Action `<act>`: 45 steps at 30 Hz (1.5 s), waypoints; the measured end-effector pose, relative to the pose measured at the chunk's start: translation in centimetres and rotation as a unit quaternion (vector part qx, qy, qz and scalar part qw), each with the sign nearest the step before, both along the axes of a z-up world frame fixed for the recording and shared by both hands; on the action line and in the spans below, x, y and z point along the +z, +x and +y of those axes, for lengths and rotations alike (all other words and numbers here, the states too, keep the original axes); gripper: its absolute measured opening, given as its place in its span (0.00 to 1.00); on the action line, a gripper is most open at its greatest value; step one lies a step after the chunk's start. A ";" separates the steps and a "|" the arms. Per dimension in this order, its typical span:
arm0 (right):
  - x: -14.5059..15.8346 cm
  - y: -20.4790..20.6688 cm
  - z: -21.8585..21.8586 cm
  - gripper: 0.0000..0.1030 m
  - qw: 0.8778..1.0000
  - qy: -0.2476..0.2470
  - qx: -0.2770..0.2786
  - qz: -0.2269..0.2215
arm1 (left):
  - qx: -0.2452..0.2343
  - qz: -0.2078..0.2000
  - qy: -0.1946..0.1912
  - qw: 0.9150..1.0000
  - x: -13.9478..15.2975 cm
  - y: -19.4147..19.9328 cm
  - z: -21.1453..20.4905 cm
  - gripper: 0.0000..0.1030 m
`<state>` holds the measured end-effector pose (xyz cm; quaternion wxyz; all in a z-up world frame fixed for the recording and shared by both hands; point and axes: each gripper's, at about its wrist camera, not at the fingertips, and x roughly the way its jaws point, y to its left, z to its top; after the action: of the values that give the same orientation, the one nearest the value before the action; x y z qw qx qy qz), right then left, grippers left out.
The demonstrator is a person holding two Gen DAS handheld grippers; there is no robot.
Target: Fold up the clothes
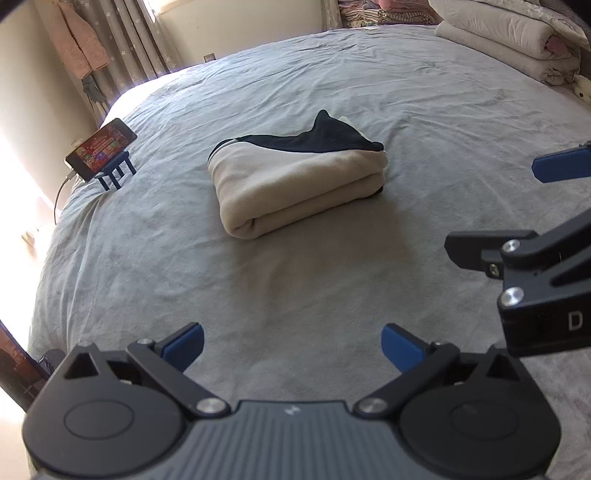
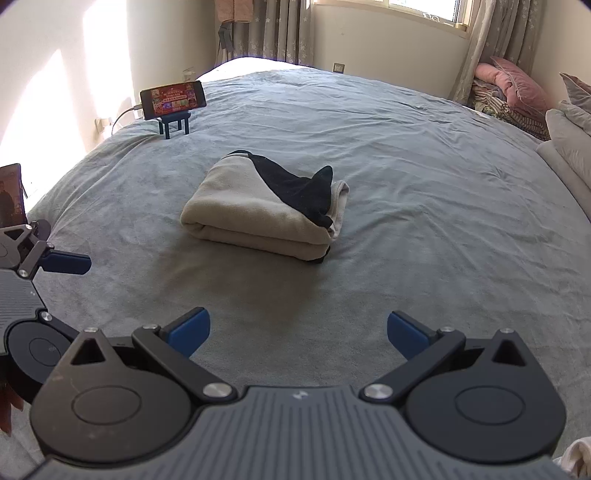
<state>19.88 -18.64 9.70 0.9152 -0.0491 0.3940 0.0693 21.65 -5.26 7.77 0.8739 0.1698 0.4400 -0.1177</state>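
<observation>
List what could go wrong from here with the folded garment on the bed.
1. The folded cream-and-black garment has a black corner poking up; a nudge from either open gripper, left or right, might loosen the fold.
2. The phone leans on a small blue stand on the soft bedspread; pressing the bed nearby could tip it.

Bedroom. Large bed (image 2: 424, 192) under a wrinkled grey-blue sheet. Cream walls (image 2: 388, 40) — strong sunlight patches on the left one. Window (image 2: 424, 7) with patterned grey curtains (image 2: 277, 29). Folded bedding (image 1: 509, 40) stacked at the bed's edge.
</observation>
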 end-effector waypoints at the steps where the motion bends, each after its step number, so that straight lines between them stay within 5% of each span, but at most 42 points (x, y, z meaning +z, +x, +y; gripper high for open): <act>1: 0.3 -0.6 0.1 1.00 1.000 0.002 0.001 -0.001 | 0.003 0.000 -0.007 1.000 0.3 -0.7 0.1 0.99; 24: 1.5 -14.0 1.7 1.00 0.998 0.021 -0.013 -0.063 | 0.106 -0.043 -0.077 0.990 1.3 -14.3 2.0 0.99; 45: -0.2 -15.9 1.3 1.00 0.994 0.044 -0.033 -0.095 | 0.145 -0.060 -0.107 0.982 -0.7 -16.2 2.2 0.99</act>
<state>3.98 -17.32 9.47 0.9516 -0.0027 0.3030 0.0515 5.40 -3.08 7.11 0.9196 0.0162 0.3916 -0.0256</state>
